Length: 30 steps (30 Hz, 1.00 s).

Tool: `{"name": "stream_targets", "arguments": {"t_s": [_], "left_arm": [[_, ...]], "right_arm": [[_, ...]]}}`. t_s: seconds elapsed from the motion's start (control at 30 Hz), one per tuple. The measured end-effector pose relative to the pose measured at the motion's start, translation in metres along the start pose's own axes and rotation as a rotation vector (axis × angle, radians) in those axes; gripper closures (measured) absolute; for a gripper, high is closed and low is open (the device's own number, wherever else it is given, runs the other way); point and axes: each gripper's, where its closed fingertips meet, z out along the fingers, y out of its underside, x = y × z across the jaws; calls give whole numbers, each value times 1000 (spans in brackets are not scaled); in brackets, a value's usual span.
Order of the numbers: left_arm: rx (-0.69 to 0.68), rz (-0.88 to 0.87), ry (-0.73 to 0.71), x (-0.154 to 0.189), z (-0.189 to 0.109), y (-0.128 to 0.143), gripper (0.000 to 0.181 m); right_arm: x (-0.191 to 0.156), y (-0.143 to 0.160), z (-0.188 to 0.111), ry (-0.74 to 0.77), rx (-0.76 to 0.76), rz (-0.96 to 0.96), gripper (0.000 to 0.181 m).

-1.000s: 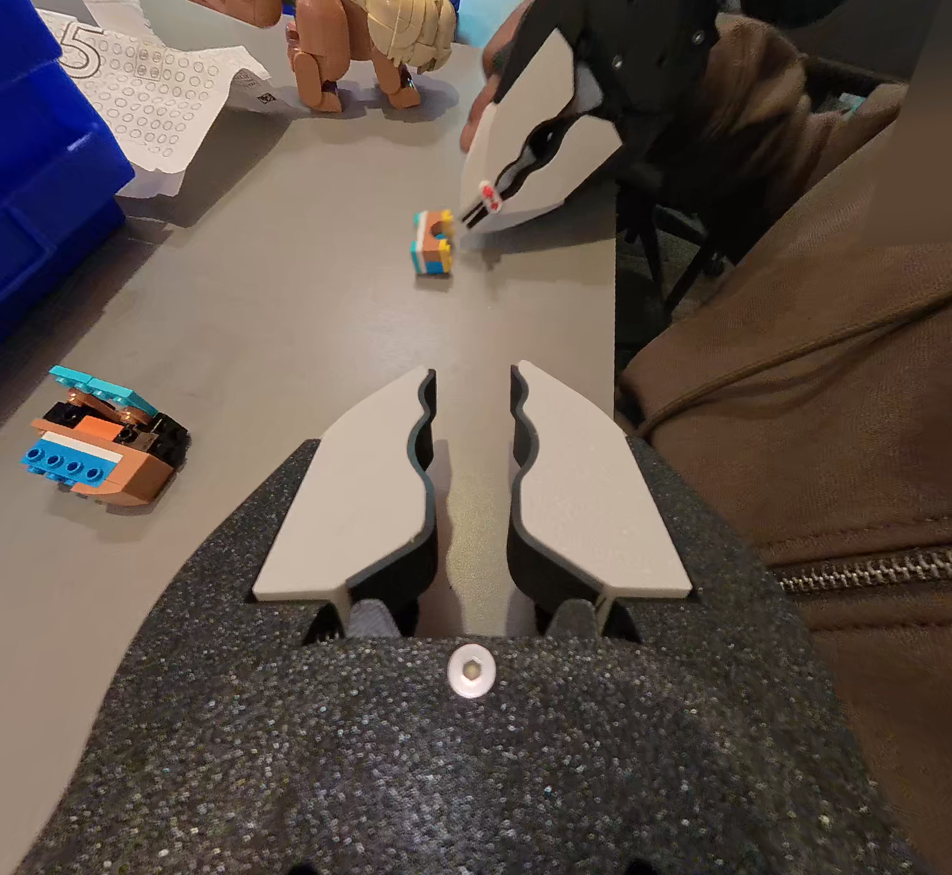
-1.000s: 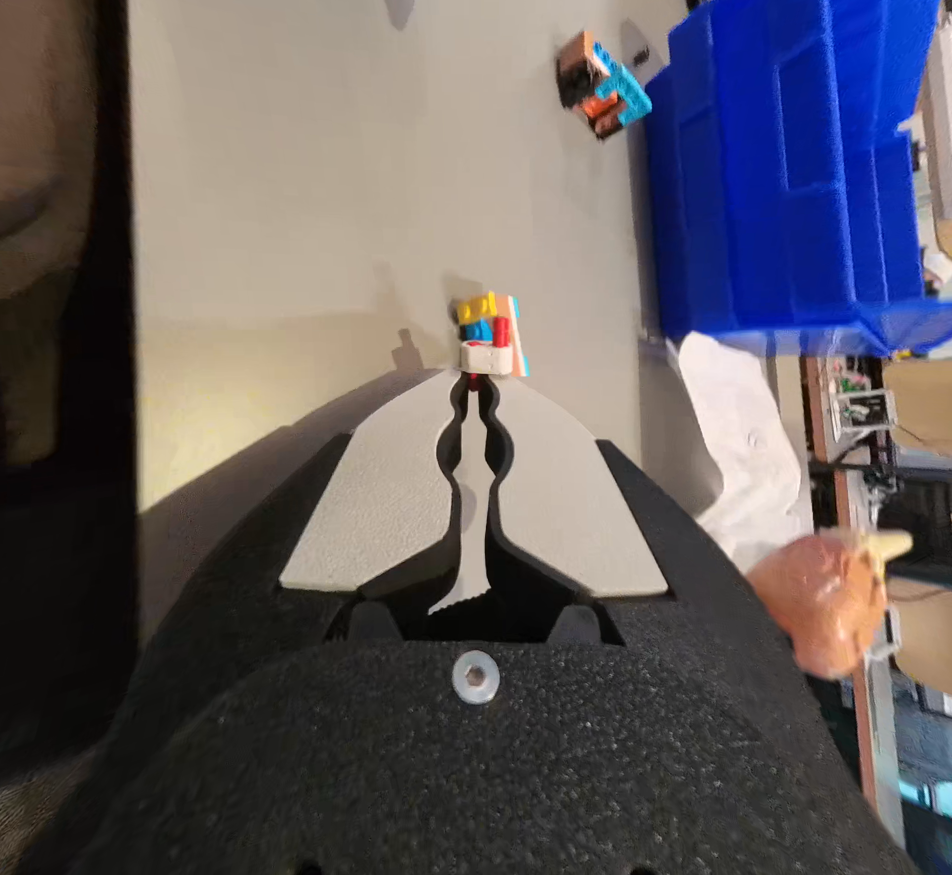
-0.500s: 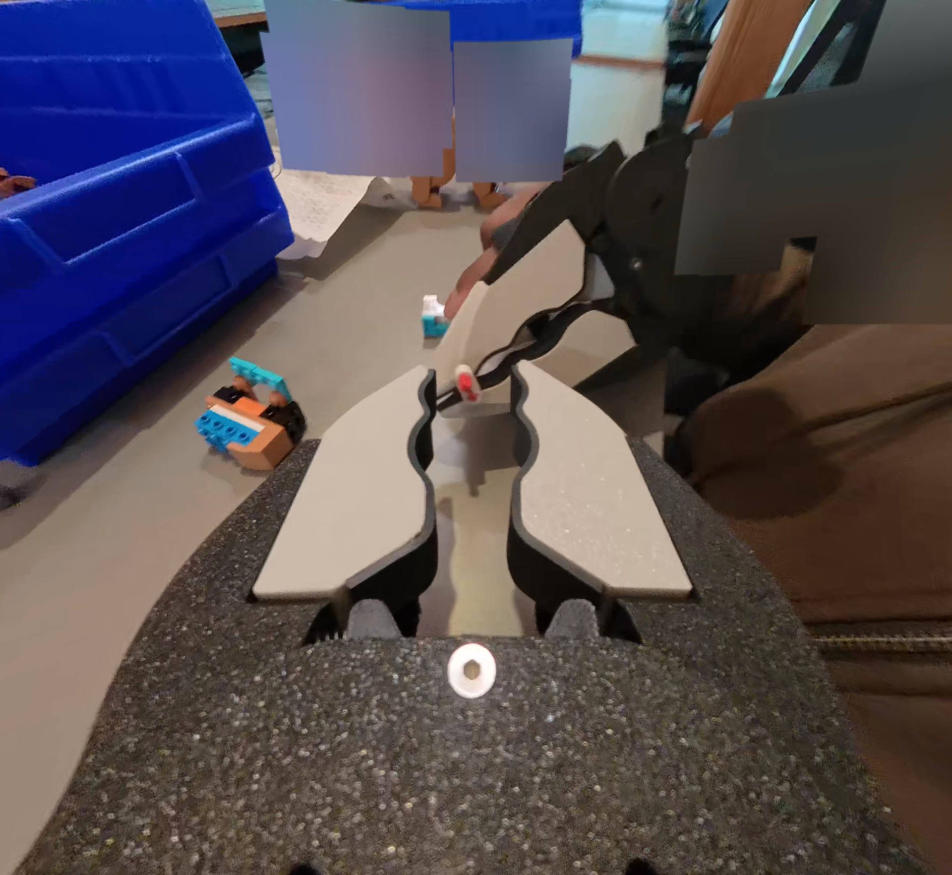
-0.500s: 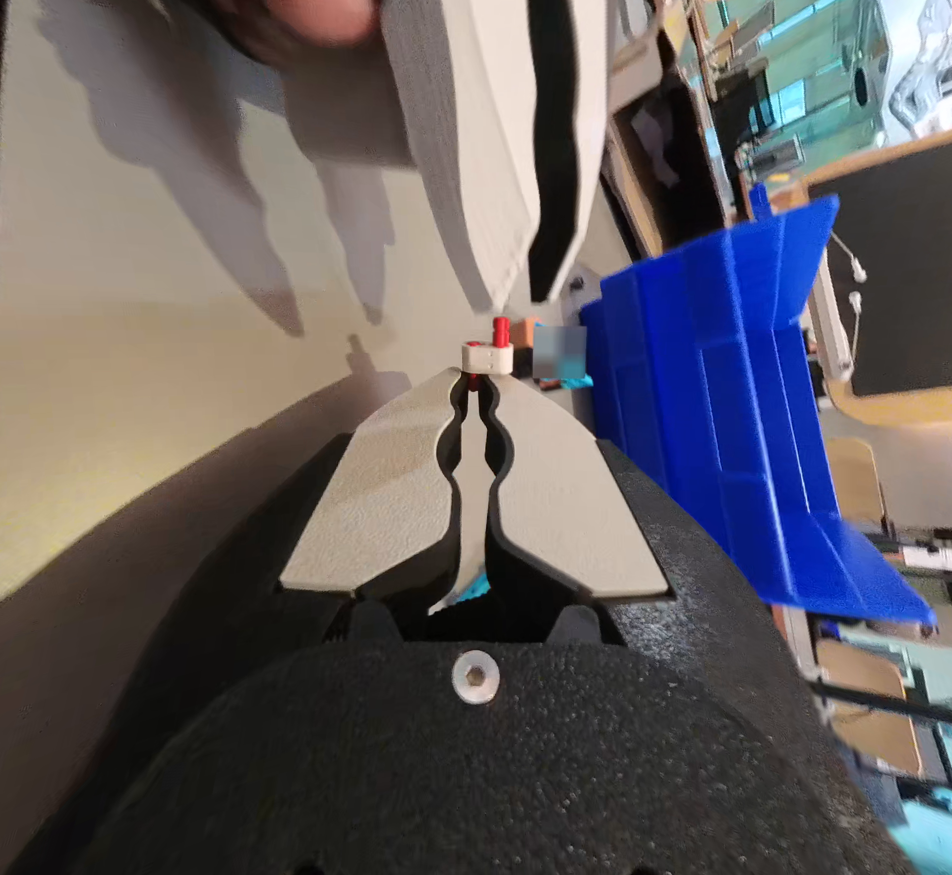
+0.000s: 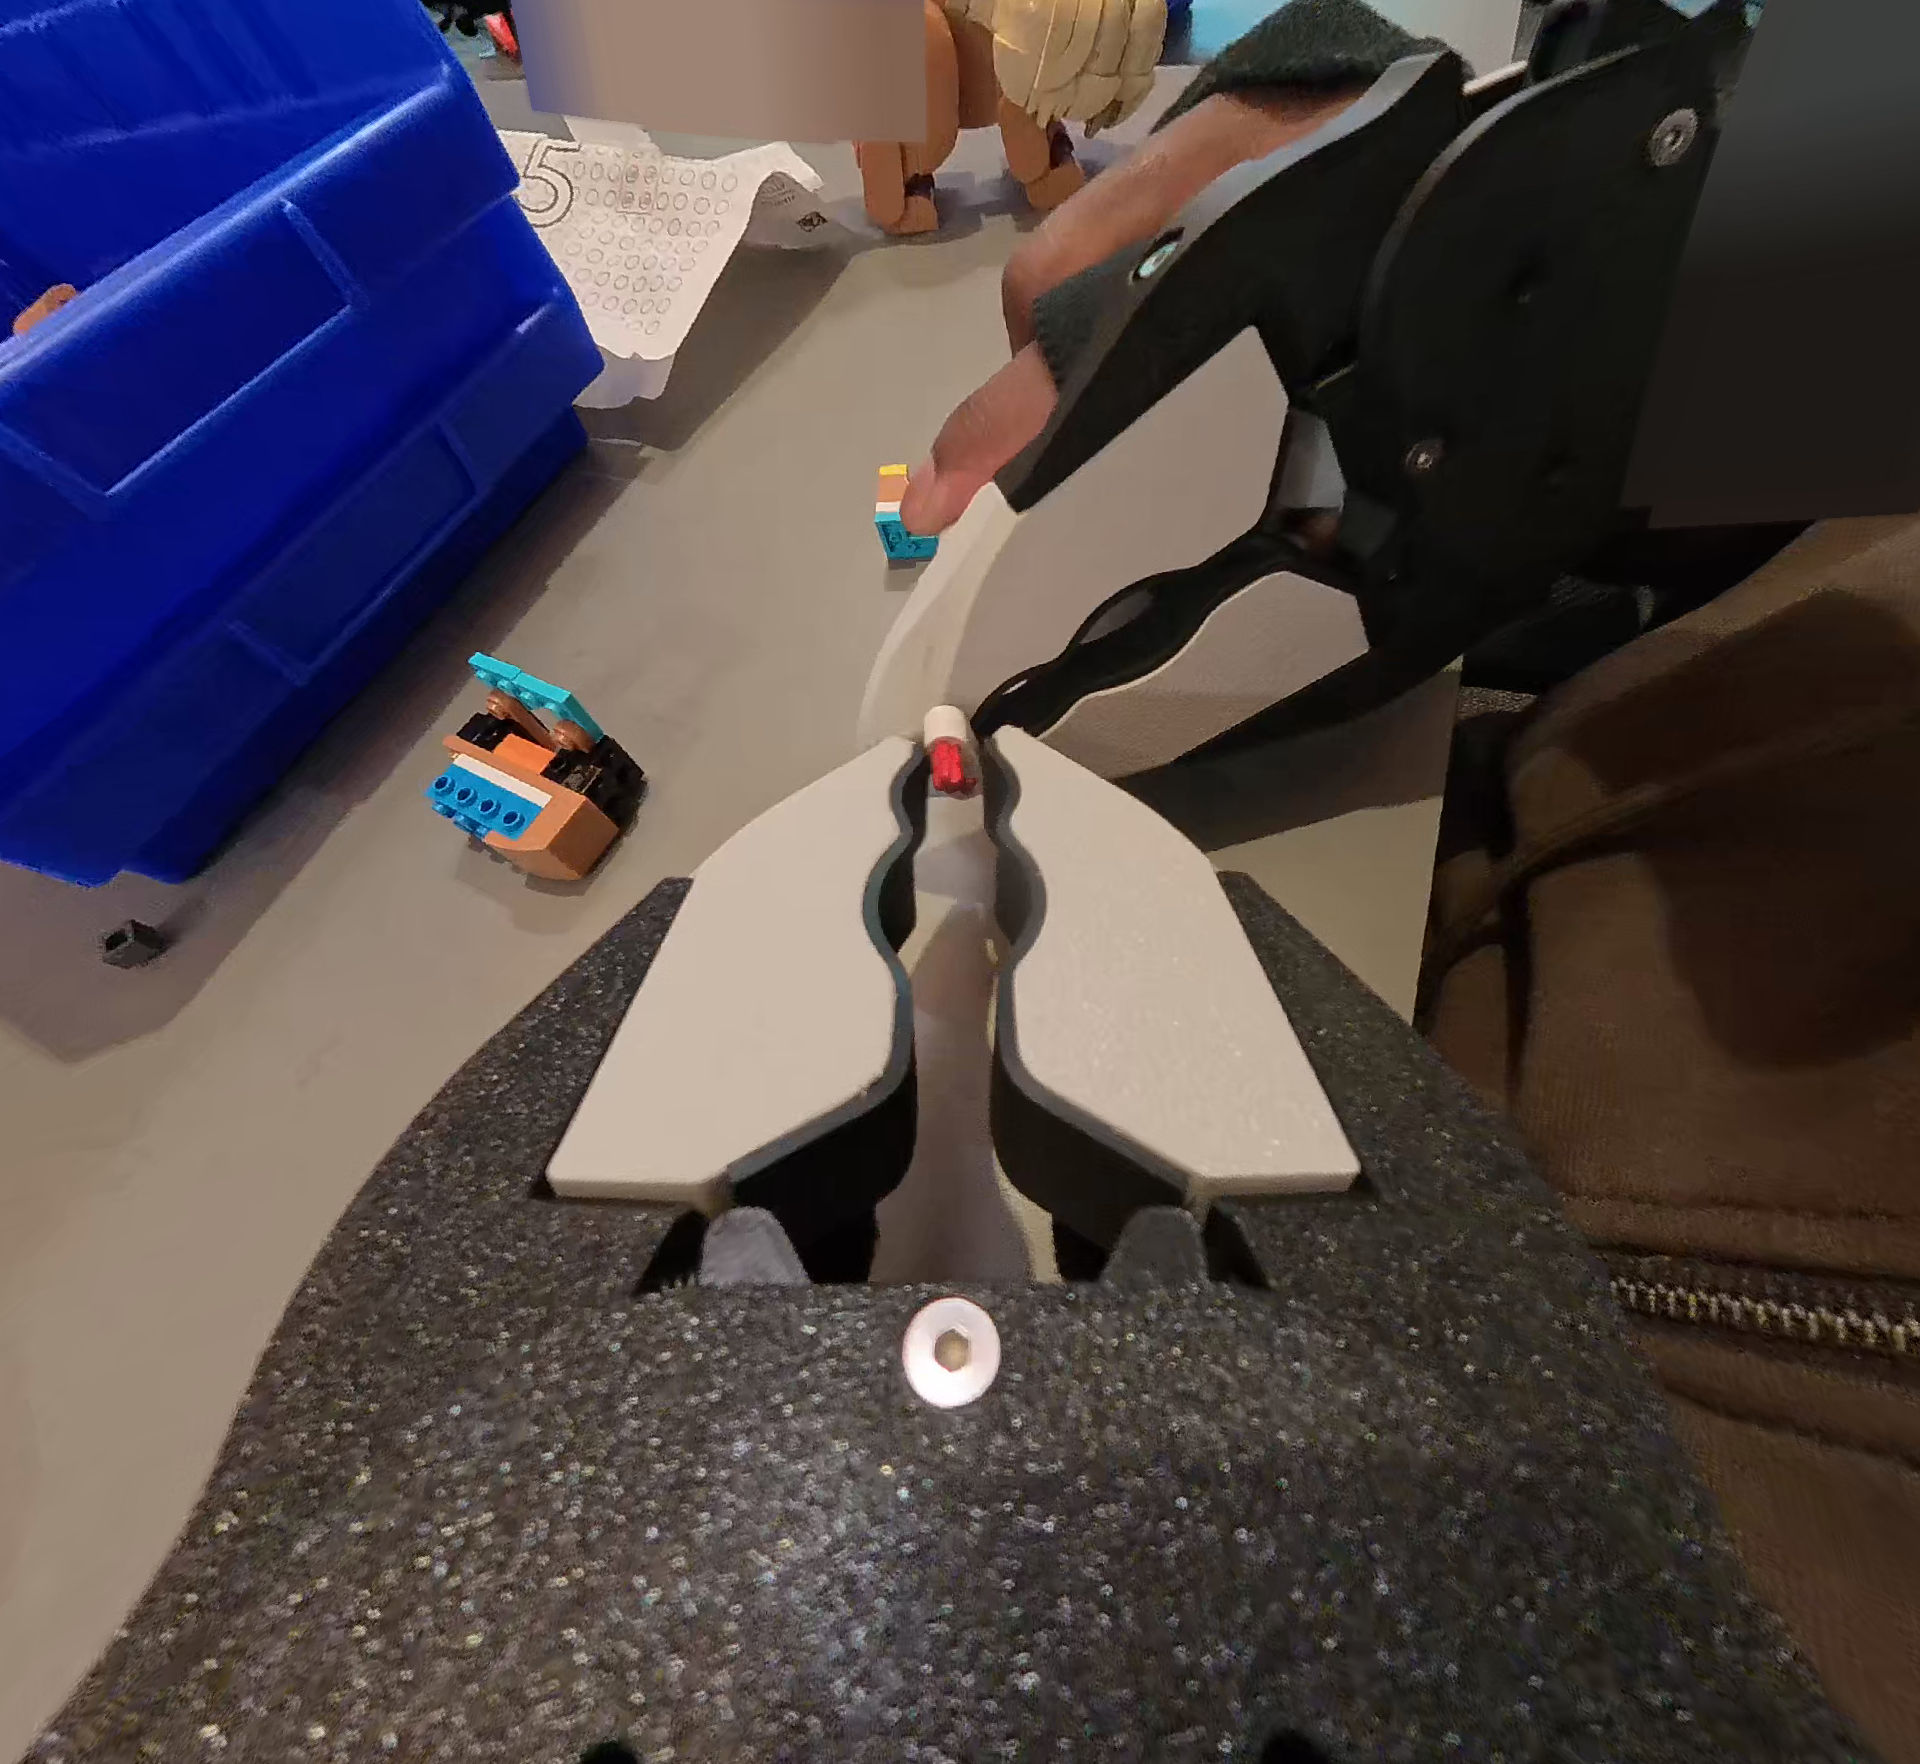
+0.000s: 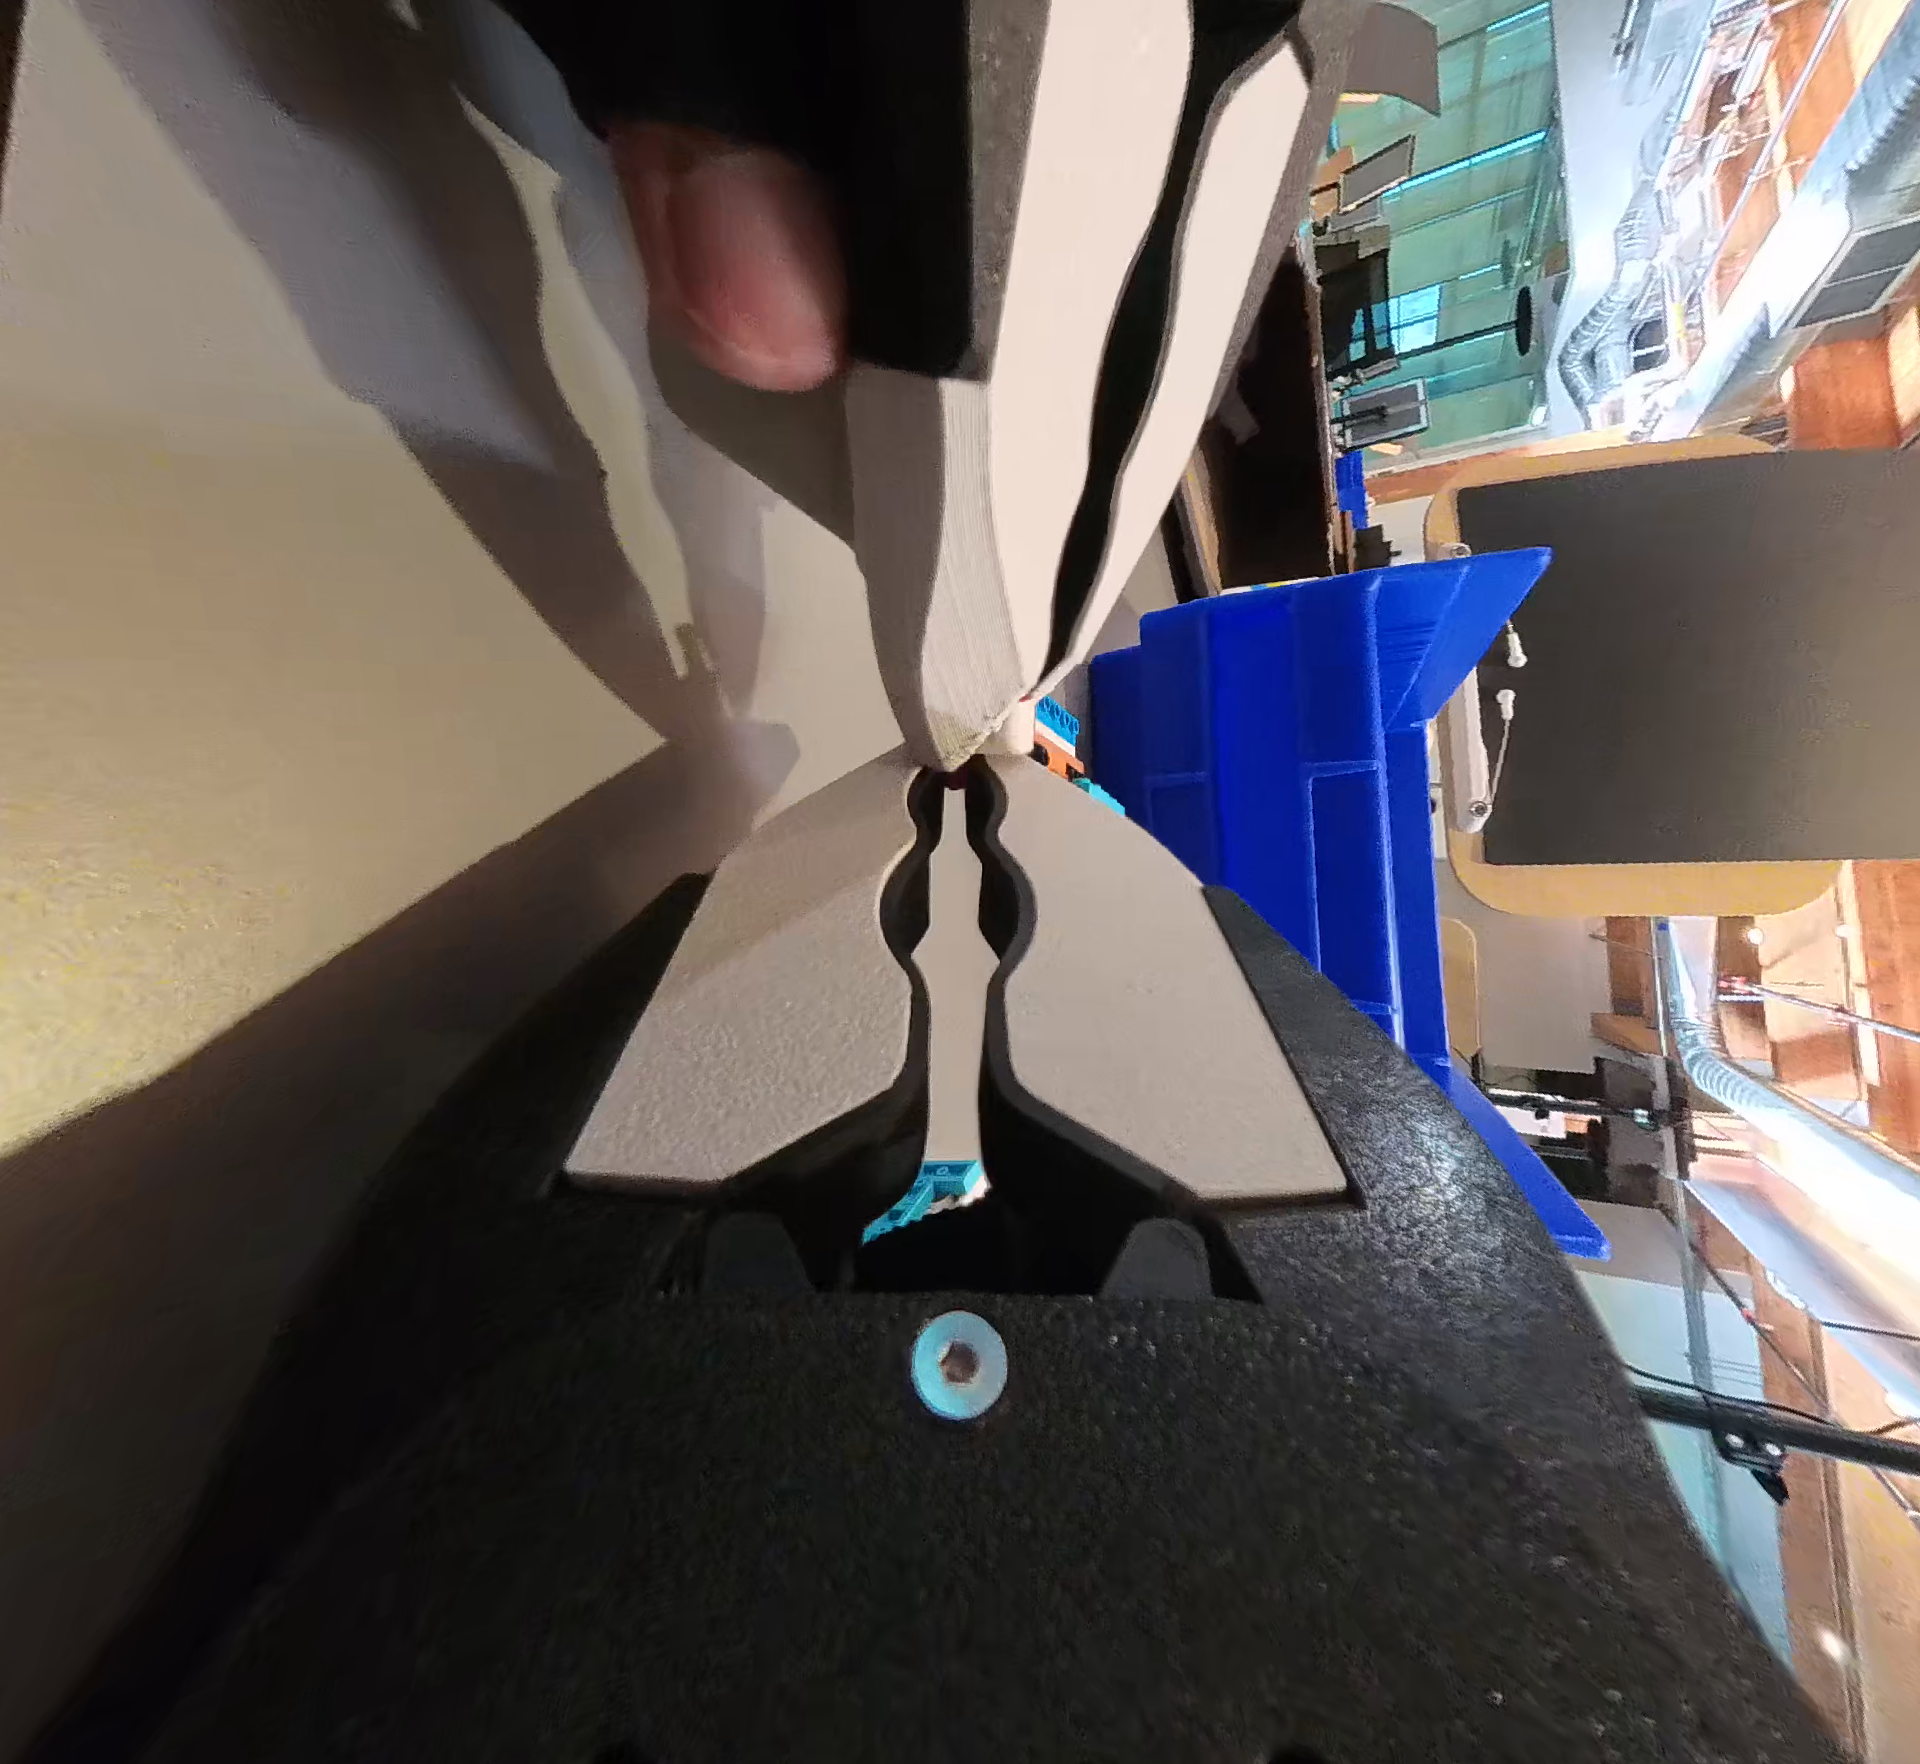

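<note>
Right gripper point(image 5: 971, 727) pinches a small red-and-white piece point(image 5: 948, 750), mostly hidden between the left gripper point(image 5: 950, 758) fingers, narrowly parted

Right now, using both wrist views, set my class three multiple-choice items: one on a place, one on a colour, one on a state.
1. Where does the brick model lie? A in a gripper; B on the table beside the blue bin; C inside the bin.
2. What colour is the small piece at the left gripper fingertips? A red and white; B green; C black.
3. How is the right gripper? A wide open; B lying on the table; C shut on the small piece.
Answers: B, it sits on the grey tabletop near the bin; A, a red pin shows in a white collar; C, its fingertips pinch the piece.
</note>
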Motion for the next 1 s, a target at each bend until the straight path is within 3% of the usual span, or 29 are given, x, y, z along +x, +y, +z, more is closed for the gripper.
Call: {"name": "stream_targets", "arguments": {"t_s": [0.43, 0.8, 1.0], "left_arm": [[26, -7, -30, -1, -4, -2, 174], [29, -250, 320, 20, -20, -1, 174], [11, -204, 346, 24, -22, 0, 174]], "right_arm": [[7, -1, 0, 110, -56, -115, 178], [-1, -19, -14, 102, 64, -161, 178], [-5, -23, -17, 42, 121, -96, 179]]}}
